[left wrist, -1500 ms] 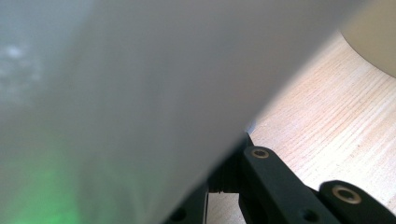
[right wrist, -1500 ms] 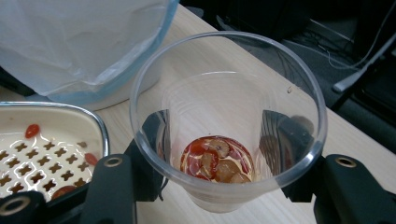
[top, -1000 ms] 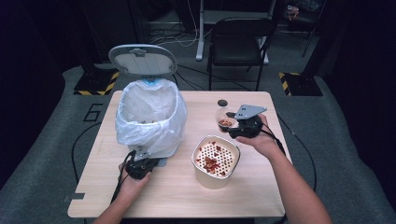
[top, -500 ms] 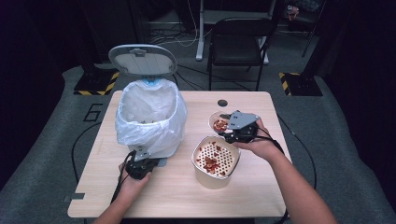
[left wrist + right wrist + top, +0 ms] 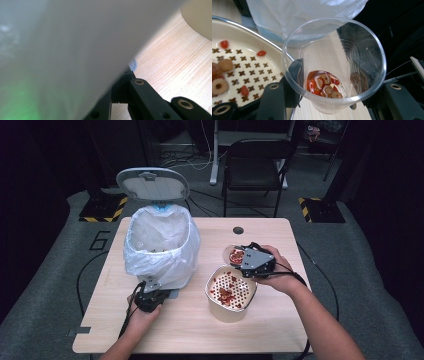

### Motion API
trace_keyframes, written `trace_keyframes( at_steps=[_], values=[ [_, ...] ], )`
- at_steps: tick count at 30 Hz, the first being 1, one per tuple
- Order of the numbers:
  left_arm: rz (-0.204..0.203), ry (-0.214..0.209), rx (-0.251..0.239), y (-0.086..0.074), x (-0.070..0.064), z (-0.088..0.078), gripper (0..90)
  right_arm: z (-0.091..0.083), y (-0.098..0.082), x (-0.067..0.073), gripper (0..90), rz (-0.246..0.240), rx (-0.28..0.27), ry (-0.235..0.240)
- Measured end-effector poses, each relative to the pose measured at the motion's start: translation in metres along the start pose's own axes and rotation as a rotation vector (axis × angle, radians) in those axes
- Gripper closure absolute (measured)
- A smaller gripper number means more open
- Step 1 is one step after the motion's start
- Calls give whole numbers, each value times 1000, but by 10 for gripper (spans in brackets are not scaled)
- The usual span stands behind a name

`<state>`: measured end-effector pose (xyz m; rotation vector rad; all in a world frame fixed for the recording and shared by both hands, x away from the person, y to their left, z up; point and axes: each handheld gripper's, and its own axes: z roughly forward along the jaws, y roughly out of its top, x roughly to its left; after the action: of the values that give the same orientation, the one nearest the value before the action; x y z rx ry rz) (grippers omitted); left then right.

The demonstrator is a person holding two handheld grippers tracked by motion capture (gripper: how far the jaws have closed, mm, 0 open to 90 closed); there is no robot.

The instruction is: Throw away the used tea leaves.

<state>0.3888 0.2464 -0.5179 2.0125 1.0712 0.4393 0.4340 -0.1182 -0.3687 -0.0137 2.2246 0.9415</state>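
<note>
The right gripper (image 5: 324,100) has its jaws clamped across a thin clear plastic cup (image 5: 334,65) of wet red fruit slices just above the cream perforated strainer bowl (image 5: 231,292) on the counter (image 5: 280,330); light, slippery and crushable, it wants a gentle mid-wall hold, while the left gripper (image 5: 149,296), jaws closed, presses the foot of the white bag-lined bin (image 5: 161,245).

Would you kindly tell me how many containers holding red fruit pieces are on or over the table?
2: the clear cup gripped by the right claw, and the beige strainer bowl just below it on the table.
</note>
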Motion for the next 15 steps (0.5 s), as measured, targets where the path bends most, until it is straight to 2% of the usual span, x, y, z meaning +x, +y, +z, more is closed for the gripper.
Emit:
trace_keyframes(
  at_steps=[1, 2, 3, 7, 8, 9, 10, 11, 12, 13, 14, 15],
  values=[
    [27, -9, 3, 1, 2, 0, 900, -1, 0, 1, 448, -17, 9, -3],
    [-2, 0, 0, 0, 0, 0, 900, -1, 1, 2, 448, -25, 17, -5],
    [25, -9, 3, 1, 2, 0, 900, -1, 1, 2, 450, -35, 20, -3],
    [26, -9, 5, 1, 2, 0, 900, -4, 2, 4, 451, -81, 33, -9],
    [6, -1, 1, 0, 0, 0, 900, -4, 2, 5, 451, -84, 37, -6],
    [6, -1, 1, 0, 0, 0, 900, -4, 2, 5, 451, -84, 37, -6],
    [29, -9, 3, 1, 2, 0, 900, -4, 3, 5, 452, -96, 41, -11],
    [28, -9, 5, 1, 2, 0, 900, -4, 4, 6, 453, -113, 47, -8],
    [4, -1, 0, 0, 0, 0, 900, -4, 4, 5, 454, -127, 49, -10],
    [28, -10, 4, 1, 2, 0, 900, -5, 4, 6, 455, -131, 48, -14],
    [0, 0, 0, 0, 0, 0, 900, -5, 4, 6, 456, -127, 50, -9],
    [26, -10, 3, 1, 2, 0, 900, -5, 4, 7, 457, -135, 50, -6]
  ],
)
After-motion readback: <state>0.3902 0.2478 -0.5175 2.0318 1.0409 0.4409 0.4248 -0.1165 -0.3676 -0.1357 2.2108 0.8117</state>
